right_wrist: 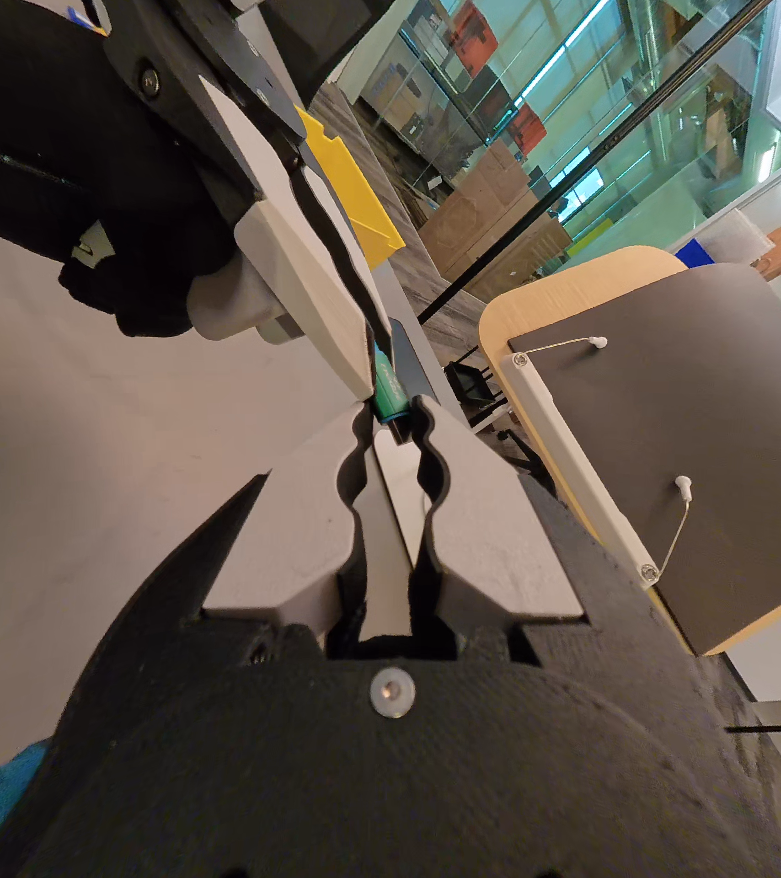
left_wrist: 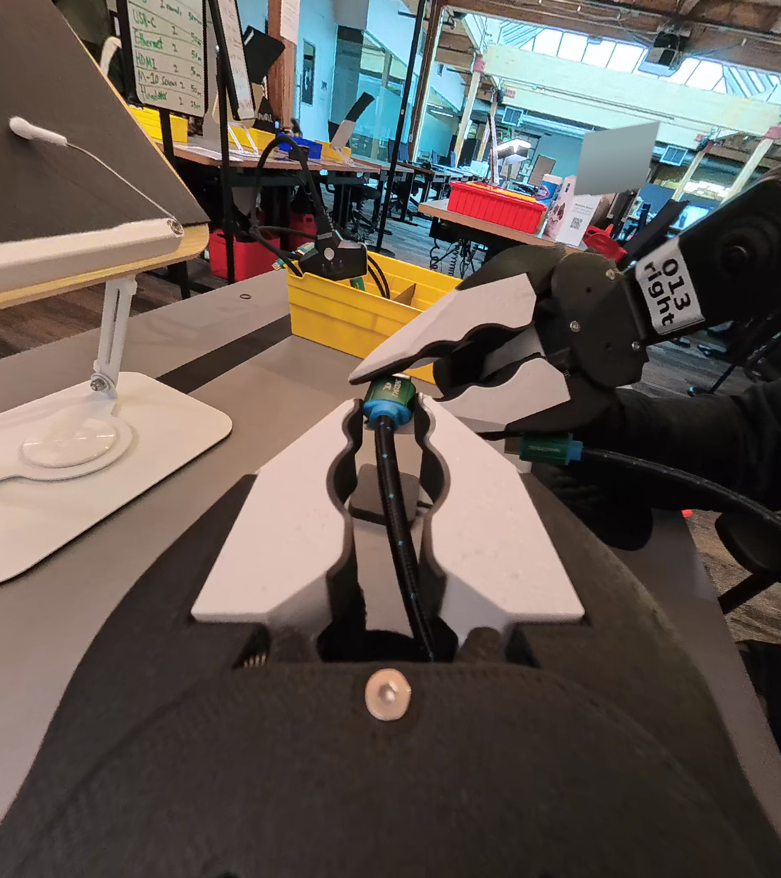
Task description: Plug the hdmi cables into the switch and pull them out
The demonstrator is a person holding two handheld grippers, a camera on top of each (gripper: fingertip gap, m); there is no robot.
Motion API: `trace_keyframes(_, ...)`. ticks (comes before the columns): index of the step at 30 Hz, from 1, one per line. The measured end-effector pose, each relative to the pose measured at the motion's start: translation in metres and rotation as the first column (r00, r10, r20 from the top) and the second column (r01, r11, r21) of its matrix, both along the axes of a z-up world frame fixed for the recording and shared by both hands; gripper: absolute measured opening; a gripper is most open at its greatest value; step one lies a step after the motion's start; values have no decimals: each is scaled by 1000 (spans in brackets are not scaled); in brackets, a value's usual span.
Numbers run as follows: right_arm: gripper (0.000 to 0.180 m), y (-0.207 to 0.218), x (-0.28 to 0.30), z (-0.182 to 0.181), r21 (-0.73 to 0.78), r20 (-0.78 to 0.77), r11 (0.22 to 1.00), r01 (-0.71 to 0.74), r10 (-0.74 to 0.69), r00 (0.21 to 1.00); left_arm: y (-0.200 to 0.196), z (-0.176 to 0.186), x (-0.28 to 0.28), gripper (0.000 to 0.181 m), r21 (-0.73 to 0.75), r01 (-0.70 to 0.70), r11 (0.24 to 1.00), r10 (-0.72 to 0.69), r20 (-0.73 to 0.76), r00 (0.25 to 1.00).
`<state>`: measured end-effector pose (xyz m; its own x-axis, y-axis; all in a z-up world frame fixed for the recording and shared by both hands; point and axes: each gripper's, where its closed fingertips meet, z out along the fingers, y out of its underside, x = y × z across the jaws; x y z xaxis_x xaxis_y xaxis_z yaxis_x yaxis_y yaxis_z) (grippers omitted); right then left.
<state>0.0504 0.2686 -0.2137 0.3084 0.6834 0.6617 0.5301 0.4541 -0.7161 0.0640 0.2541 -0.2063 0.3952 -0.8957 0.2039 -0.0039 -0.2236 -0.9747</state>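
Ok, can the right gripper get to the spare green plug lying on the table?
Probably yes. The spare green plug lies uncovered close below the right gripper. But its tips are at the held plug in the left gripper, so it must back off first.

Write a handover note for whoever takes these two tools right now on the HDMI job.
Left tool: shut on a green HDMI plug; its cable runs back between the fingers.
Right tool: tips at the same plug; grip cannot be told.
Second green plug: unheld, below the right tool.
Black box with cables at the yellow bin may be the switch.
Done: unclear from here. Left: no plug is at a port now, so plugging in and pulling out remain.
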Motion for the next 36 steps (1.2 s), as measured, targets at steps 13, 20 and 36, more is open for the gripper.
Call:
trace_keyframes(13, 12, 9, 7, -9, 271, 228, 962, 36, -101, 968, 4, -11, 0, 17, -151, 0, 989, -3, -24, 1000)
trace_keyframes(20, 11, 9, 11, -13, 111, 166, 994, 19, -38, 985, 5, -11, 0, 33, -112, 13, 994, -17, -42, 999)
trace_keyframes(36, 13, 16, 20, -17, -126, -15, 989, 77, -79, 997, 13, -9, 12, 28, -84, -27, 996, 34, 81, 996)
